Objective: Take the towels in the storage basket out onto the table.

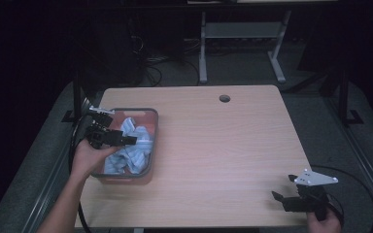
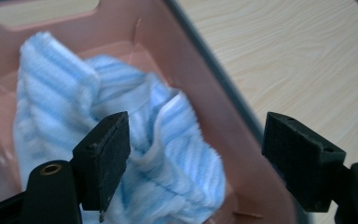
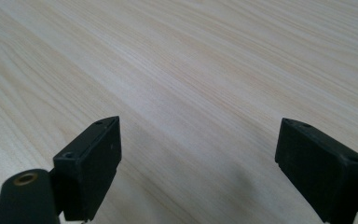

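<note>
Left gripper over the cloth in the bin

Its jaws stand wide apart above the blue striped cloth (crumpled), gripping nothing. The right gripper hangs near the table's front right corner, jaws wide apart and empty.

The room lies dim and murky around the lit worktop. Up close, the light is even and soft. A faint shadow falls at six o'clock between the right tool's blurred, out-of-focus jaws.

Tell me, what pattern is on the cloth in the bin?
Light blue and white stripes on the cloth, clearest in the left gripper view.
</note>
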Tool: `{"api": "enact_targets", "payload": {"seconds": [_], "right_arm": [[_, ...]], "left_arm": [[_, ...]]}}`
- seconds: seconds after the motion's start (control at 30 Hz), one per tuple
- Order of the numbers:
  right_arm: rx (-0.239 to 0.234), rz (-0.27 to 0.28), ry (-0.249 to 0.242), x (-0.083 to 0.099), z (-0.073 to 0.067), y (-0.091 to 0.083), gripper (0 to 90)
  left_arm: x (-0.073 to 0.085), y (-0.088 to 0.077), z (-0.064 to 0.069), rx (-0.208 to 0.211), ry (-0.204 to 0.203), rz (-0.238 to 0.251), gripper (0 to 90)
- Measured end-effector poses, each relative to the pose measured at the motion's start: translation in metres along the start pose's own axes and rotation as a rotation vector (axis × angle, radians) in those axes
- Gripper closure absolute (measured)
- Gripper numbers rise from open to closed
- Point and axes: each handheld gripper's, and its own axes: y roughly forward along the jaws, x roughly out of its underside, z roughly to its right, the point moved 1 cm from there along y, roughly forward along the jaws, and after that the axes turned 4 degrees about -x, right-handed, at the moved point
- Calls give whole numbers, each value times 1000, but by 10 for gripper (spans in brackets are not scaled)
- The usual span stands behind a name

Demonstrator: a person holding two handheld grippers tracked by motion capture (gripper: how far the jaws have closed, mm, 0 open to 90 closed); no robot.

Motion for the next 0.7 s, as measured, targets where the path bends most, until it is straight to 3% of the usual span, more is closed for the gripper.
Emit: {"api": "enact_targets", "payload": {"seconds": [0.2,0.27,0.47,0.5,0.7], "right_arm": [[-7,1,-3,-1,-2,1,137],[-8,-1,-5,-1,-3,2,137],[-13,2,-9,-2,-4,3,137],[-12,-2,-10,-2,-4,2,137],[-14,0,-10,-2,-4,2,137]], "left_arm": [[4,11,-5,-47,-19,-48,228],[6,16,-6,-93,-10,-75,227],[7,24,-11,-121,-41,-125,226],[7,28,-12,-143,-40,-147,226],[8,40,-14,-153,-45,-212,265]]}}
